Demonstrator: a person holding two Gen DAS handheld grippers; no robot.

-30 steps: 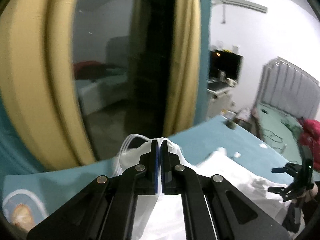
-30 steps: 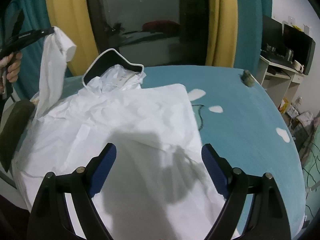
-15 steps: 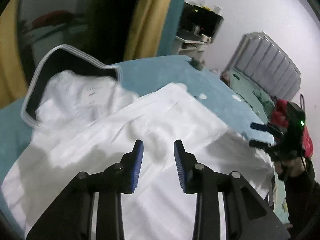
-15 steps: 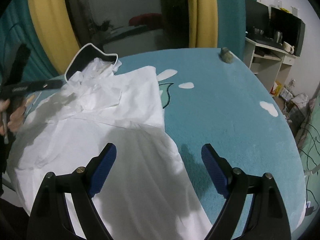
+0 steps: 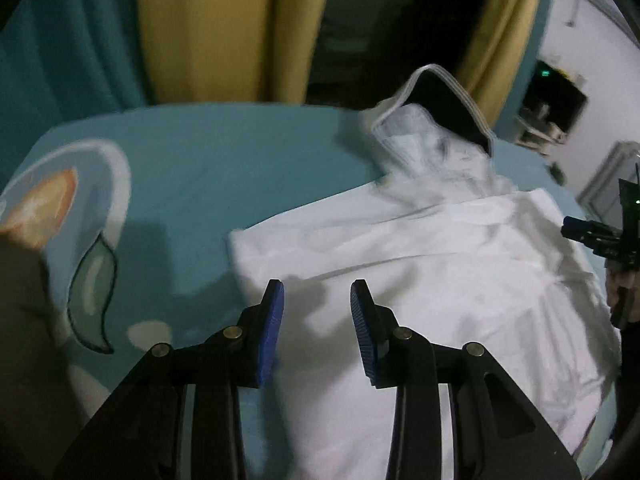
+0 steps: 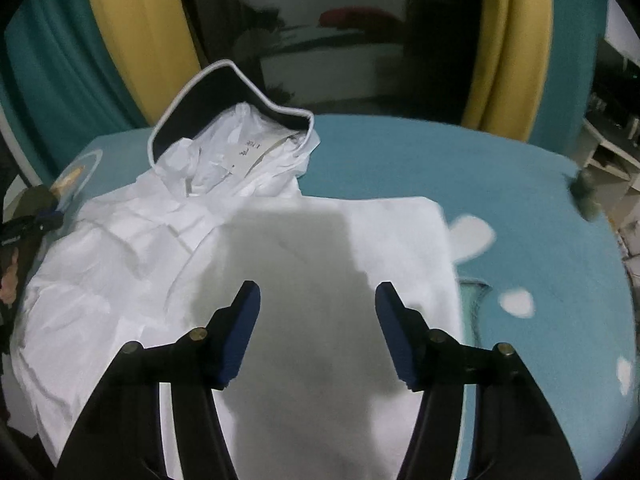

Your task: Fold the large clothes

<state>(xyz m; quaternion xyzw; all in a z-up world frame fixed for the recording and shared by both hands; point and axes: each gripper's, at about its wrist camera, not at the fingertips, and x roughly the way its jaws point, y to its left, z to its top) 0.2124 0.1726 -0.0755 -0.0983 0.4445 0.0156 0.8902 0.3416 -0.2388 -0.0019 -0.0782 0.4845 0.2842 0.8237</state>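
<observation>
A large white hooded garment (image 5: 432,264) lies spread on the teal bed sheet (image 5: 224,168); its hood with a dark lining and grey rim (image 5: 444,96) points toward the window. It also shows in the right wrist view (image 6: 304,248), with the hood (image 6: 224,92) at the far left. My left gripper (image 5: 317,300) is open and empty, just above the garment's left edge. My right gripper (image 6: 318,300) is open wide and empty above the garment's middle, casting a shadow on it. The right gripper also shows at the right edge of the left wrist view (image 5: 600,238).
Yellow curtains (image 6: 132,36) and teal curtains (image 6: 52,60) frame a dark window (image 6: 328,28) behind the bed. The sheet has cartoon prints (image 5: 64,208) on the left and white patches (image 6: 476,232) on the right. A small dark object (image 6: 586,196) lies at the bed's far right edge.
My left gripper let go of the raised white fabric, opened and came down over the garment's left edge. The fabric now lies flat. My right gripper stayed open and shifted over the garment's middle.
</observation>
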